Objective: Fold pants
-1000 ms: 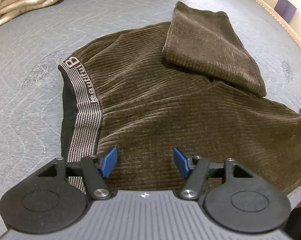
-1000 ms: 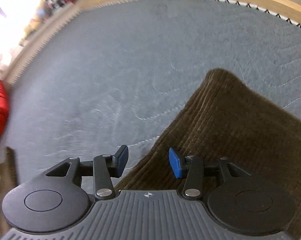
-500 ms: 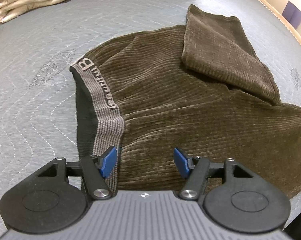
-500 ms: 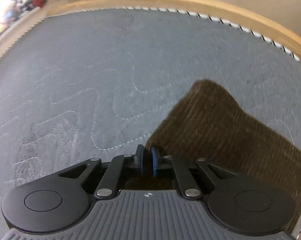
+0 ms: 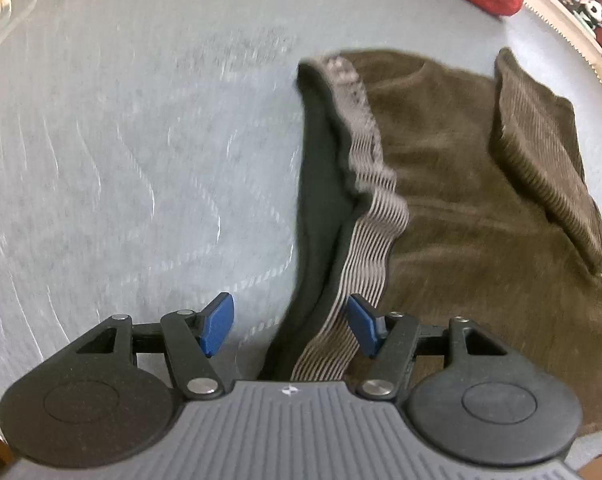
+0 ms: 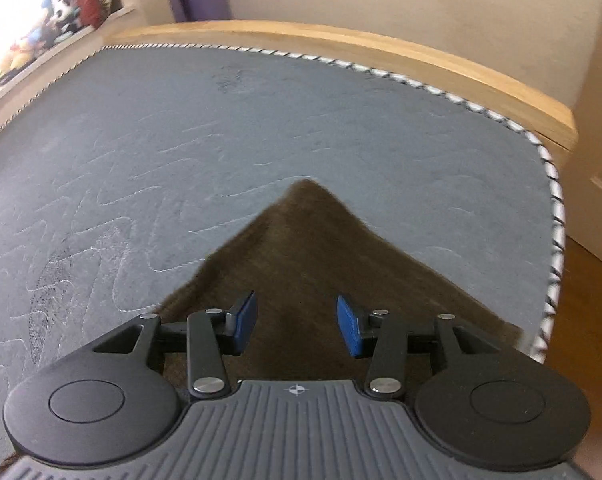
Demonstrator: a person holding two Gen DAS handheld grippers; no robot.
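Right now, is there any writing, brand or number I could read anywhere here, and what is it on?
Lettering on the striped waistband of the brown pants: too blurred to read.
Small round mark on each gripper body, left and right: a symbol, no letters.
Nothing else carries readable text.

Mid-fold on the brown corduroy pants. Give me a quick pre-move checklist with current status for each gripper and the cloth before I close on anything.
1. Left gripper open, ready to close: ok.
2. Striped waistband lined up between the left fingers: ok, it runs into the gap; contact depth cannot tell.
3. Right gripper open: ok, holding nothing.
4. Pants under the right gripper: ok, a brown corner lies ahead of the fingers; whether the pads touch it, cannot tell.
5. Pant leg lying flat: not ok, it is already folded over the body at an angle.
6. Cloth on the quilted mat: ok in the right view, close to its edge.
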